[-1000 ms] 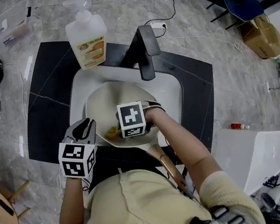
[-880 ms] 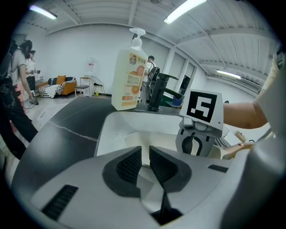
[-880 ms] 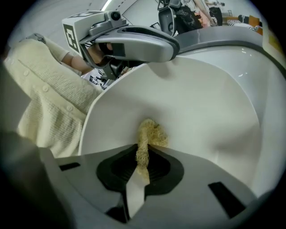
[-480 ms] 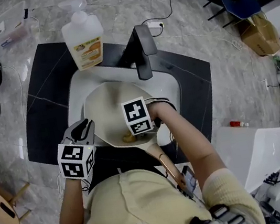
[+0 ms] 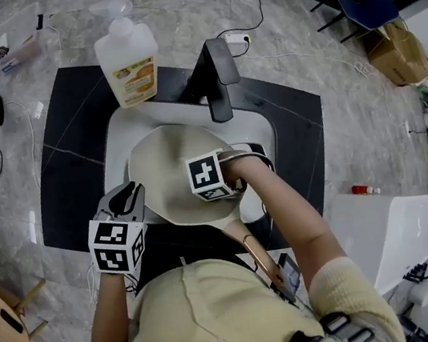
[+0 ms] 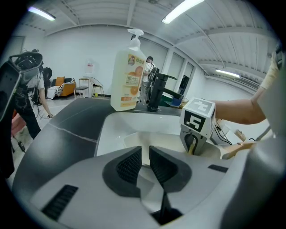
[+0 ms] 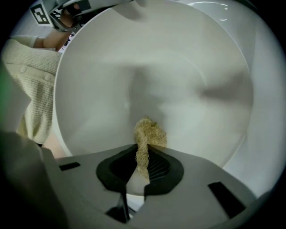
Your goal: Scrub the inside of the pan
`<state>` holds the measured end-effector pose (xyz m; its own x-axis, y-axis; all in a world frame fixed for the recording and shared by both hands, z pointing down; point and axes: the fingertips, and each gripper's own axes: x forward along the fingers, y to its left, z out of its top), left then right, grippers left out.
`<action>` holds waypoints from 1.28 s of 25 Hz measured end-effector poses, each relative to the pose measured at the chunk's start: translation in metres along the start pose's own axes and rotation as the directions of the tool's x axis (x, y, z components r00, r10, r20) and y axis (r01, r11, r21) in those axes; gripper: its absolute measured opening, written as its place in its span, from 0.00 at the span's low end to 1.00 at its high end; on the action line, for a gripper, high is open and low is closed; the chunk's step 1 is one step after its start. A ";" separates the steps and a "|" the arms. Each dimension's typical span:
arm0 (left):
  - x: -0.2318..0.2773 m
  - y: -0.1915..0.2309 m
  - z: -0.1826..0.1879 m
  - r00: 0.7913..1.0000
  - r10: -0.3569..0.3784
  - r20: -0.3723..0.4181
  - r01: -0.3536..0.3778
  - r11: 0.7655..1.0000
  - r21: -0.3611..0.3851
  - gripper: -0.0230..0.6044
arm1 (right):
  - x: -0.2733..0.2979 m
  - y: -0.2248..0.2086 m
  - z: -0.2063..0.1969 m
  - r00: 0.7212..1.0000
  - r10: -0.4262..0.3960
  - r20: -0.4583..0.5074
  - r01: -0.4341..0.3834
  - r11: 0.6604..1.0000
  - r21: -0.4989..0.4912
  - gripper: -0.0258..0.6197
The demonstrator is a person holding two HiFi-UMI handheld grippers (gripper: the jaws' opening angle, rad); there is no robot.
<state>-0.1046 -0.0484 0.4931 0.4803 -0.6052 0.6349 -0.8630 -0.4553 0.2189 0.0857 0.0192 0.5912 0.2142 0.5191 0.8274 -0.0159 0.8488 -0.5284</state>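
Scrubbing the pan [image 5: 163,168], stiff and probably slick inside, with a soft, light scrub pad [image 7: 146,133] pinched tight in the right gripper [image 7: 142,156] and pressed just ahead of its jaws, the left gripper [image 6: 145,162] nipped nearly closed onto the near rim, likely the firmest hold.

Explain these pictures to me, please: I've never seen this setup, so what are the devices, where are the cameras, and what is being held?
A person, not a robot, holds a two-jaw gripper in each hand; the marker cubes are part of them. One picture looks down from a head camera; the other two come from cameras riding on each gripper. A cream pan sits in a white sink below a black faucet, a soap bottle behind. The left gripper pinches the pan's rim; the right gripper grips a tan fibrous scrubber inside the pan.
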 end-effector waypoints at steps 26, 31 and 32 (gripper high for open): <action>0.001 0.001 -0.001 1.000 0.003 -0.002 -0.003 1.000 -0.005 0.12 | 0.001 -0.106 0.030 0.872 -0.474 0.121 0.430 0.861 0.273 0.12; 0.001 0.001 -0.001 1.000 0.001 -0.004 -0.001 1.000 -0.003 0.12 | -0.004 -0.111 0.046 0.841 -0.510 0.180 0.446 0.843 0.302 0.12; 0.001 0.001 -0.001 1.000 0.001 -0.004 -0.001 1.000 -0.003 0.12 | -0.005 -0.111 0.050 0.836 -0.511 0.200 0.441 0.843 0.308 0.12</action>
<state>-0.1051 -0.0487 0.4952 0.4791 -0.6032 0.6376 -0.8639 -0.4528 0.2208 0.0372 -0.0731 0.6552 -0.0078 0.0204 0.9998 -0.2194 0.9754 -0.0216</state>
